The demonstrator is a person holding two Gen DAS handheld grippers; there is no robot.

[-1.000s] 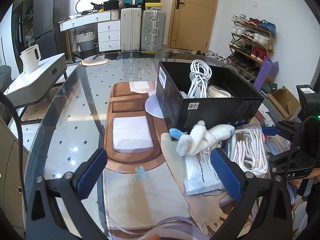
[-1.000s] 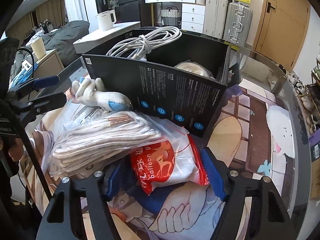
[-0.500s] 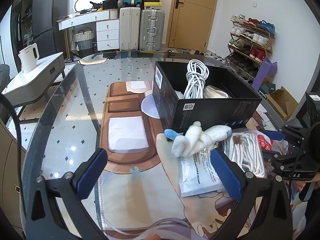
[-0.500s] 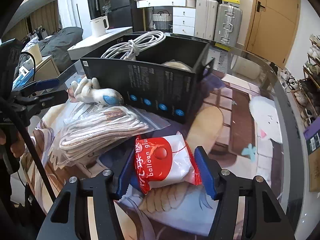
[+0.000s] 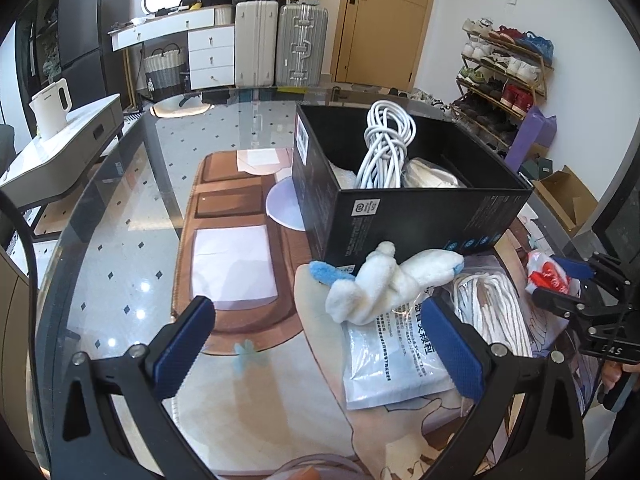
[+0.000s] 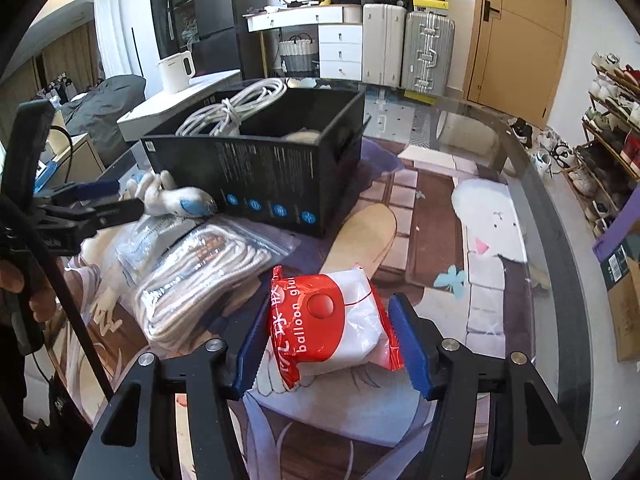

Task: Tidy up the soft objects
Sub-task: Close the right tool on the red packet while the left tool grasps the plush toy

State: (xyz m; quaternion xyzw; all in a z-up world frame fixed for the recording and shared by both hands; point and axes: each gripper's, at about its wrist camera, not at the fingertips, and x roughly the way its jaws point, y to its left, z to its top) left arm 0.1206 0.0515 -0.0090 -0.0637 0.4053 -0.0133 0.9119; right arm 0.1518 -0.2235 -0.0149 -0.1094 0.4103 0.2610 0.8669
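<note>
My right gripper (image 6: 332, 344) is shut on a red and white balloon-glue packet (image 6: 328, 320) and holds it above the printed mat; it also shows in the left wrist view (image 5: 546, 276). My left gripper (image 5: 320, 344) is open and empty, just short of a white plush glove with blue tips (image 5: 384, 284). The glove leans against a black open box (image 5: 400, 216) that holds a white coiled cable (image 5: 384, 144). A clear bag of beige cords (image 6: 200, 276) and a flat white pouch (image 5: 396, 360) lie in front of the box.
The glass table (image 5: 120, 240) carries a printed mat (image 5: 240, 208). Its curved edge (image 6: 560, 240) runs on the right. Behind stand a white side table with a kettle (image 5: 50, 108), suitcases (image 5: 280, 44) and a shoe rack (image 5: 504, 68).
My right gripper has pulled back and lifted the red packet away from the bag of cords and the box. My left gripper has drifted slightly and stays open.
</note>
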